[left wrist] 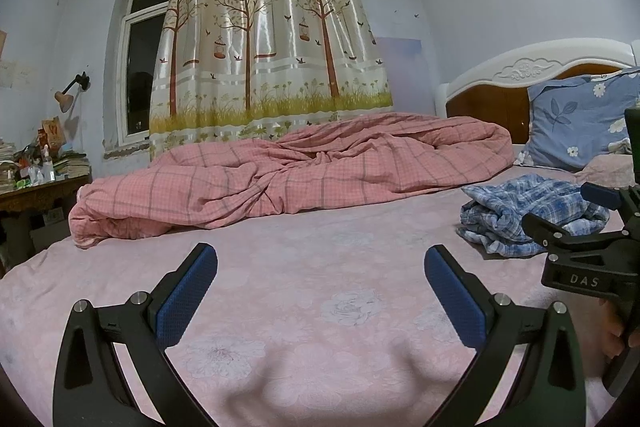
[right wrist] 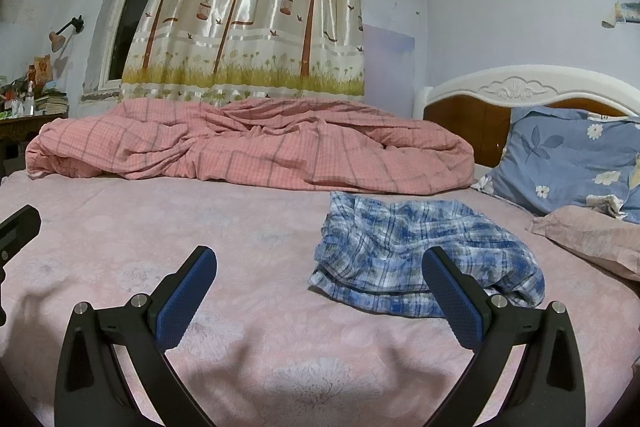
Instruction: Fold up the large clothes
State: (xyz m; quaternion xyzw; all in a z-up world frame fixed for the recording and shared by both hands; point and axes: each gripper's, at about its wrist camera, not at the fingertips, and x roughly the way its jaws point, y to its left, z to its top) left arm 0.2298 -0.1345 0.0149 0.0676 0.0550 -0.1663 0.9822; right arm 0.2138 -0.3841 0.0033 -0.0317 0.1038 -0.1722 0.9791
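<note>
Grippers both idle over the bed (right wrist: pixel 120 227), nothing held. Left gripper (left wrist: pixel 320 291): jaws spread wide, blue pads apart with only bare pink floral sheet between them. It sits low, pointing across the mattress toward the curtain (left wrist: pixel 268 27) and window. Right gripper (right wrist: pixel 320 291): same posture, jaws wide open, empty, low and roughly level, facing the same way.

Blue plaid garment (right wrist: pixel 404 251) lies crumpled in a loose heap on the sheet, ahead of the right gripper and offset toward its right finger; that finger's pad overlaps the heap's near edge in the right wrist view, but contact can't be confirmed. In the left wrist view the garment (left wrist: pixel 532 211) is well off to the right, clear of the left jaws.

Right gripper shows at the right edge of the left wrist view (left wrist: pixel 560 223), side-on, black body marked "DAS", in front of the garment. A hand (left wrist: pixel 616 331) grips its handle below, mostly cropped. Left gripper's black body just pokes into the left edge of the right wrist view (right wrist: pixel 16 227). So the two tools sit side by side, apart, not touching.

Pink checked quilt (right wrist: pixel 248 143) bunched along the far side of the bed, beyond the garment. Blue flowered pillow (right wrist: pixel 568 155) against the headboard (right wrist: pixel 516 87) to the right, pink pillow (right wrist: pixel 592 231) in front of it. Cluttered desk (left wrist: pixel 36 187) at far left.
</note>
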